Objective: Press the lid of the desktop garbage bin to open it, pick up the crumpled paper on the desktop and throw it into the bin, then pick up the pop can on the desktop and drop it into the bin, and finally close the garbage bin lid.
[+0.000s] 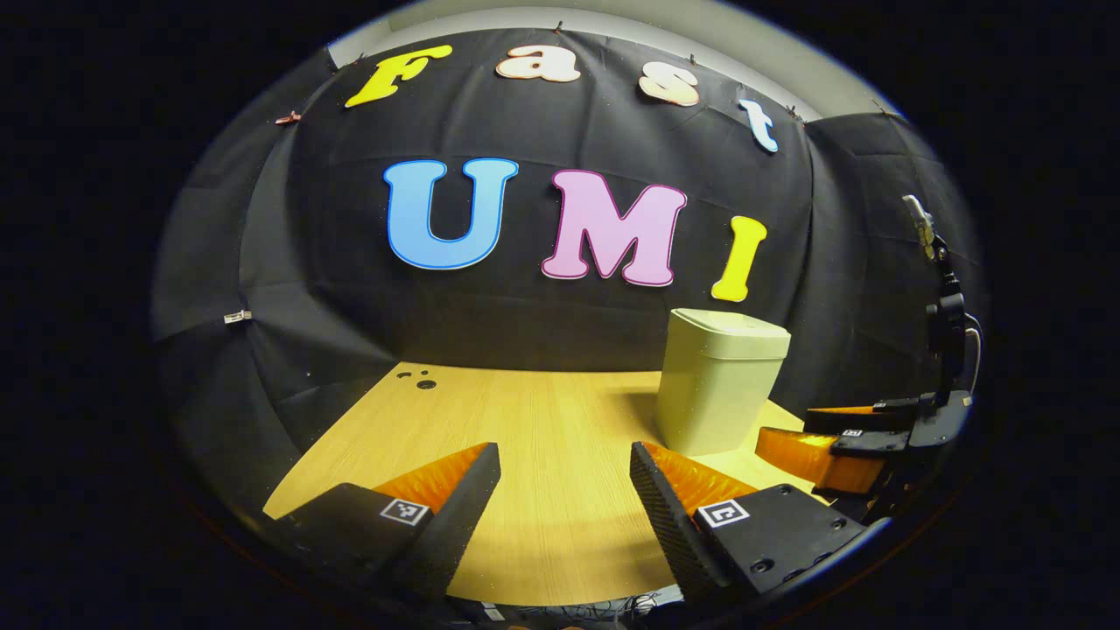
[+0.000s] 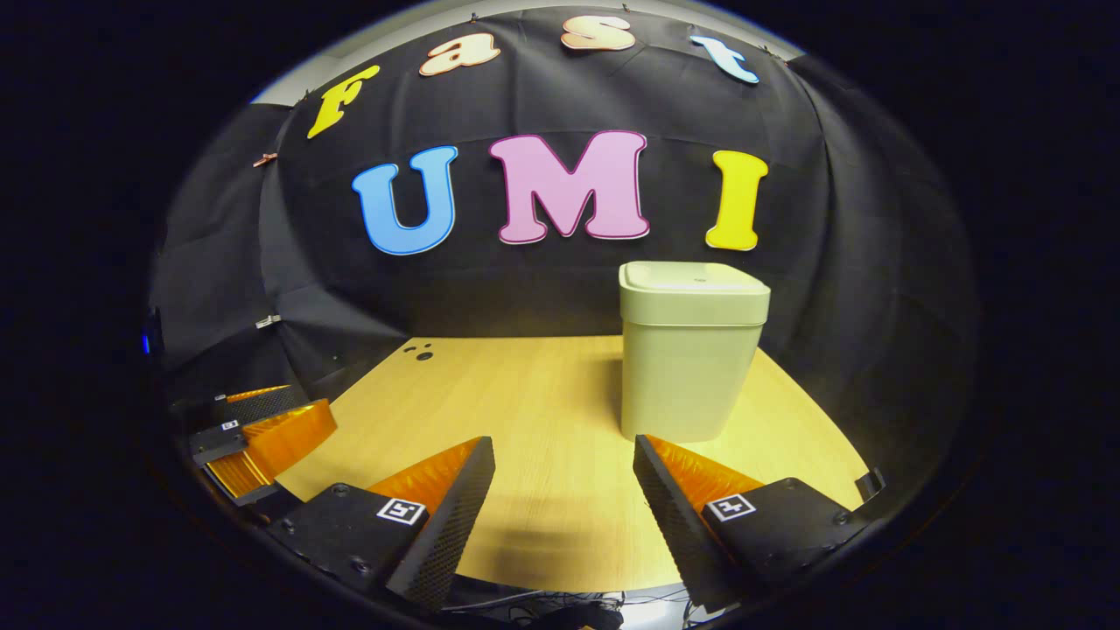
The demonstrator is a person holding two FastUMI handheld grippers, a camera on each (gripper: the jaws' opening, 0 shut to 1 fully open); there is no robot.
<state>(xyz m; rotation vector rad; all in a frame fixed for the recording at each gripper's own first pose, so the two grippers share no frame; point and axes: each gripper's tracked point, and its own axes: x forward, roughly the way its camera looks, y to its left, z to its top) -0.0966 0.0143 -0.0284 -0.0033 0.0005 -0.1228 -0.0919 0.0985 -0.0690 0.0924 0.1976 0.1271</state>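
Both of my hand-held grippers, left [image 1: 564, 490] and right [image 2: 564, 486], hang open and empty above the surface [image 2: 542, 394]. Ahead of the right one stands the garbage bin [image 2: 691, 350], lid [image 2: 691, 278] shut; I judge a centred downward press best.

Both views are dim around the rim and brightest on the wooden worktop [image 2: 542, 394], where warm light from above pools into a soft glare patch near the front edge. The garbage bin [image 2: 691, 350] casts a faint shadow to its left on the worktop. Fisheye distortion bows the worktop's edges and the wall. Focus is sharp at centre and softens slightly toward the edges.
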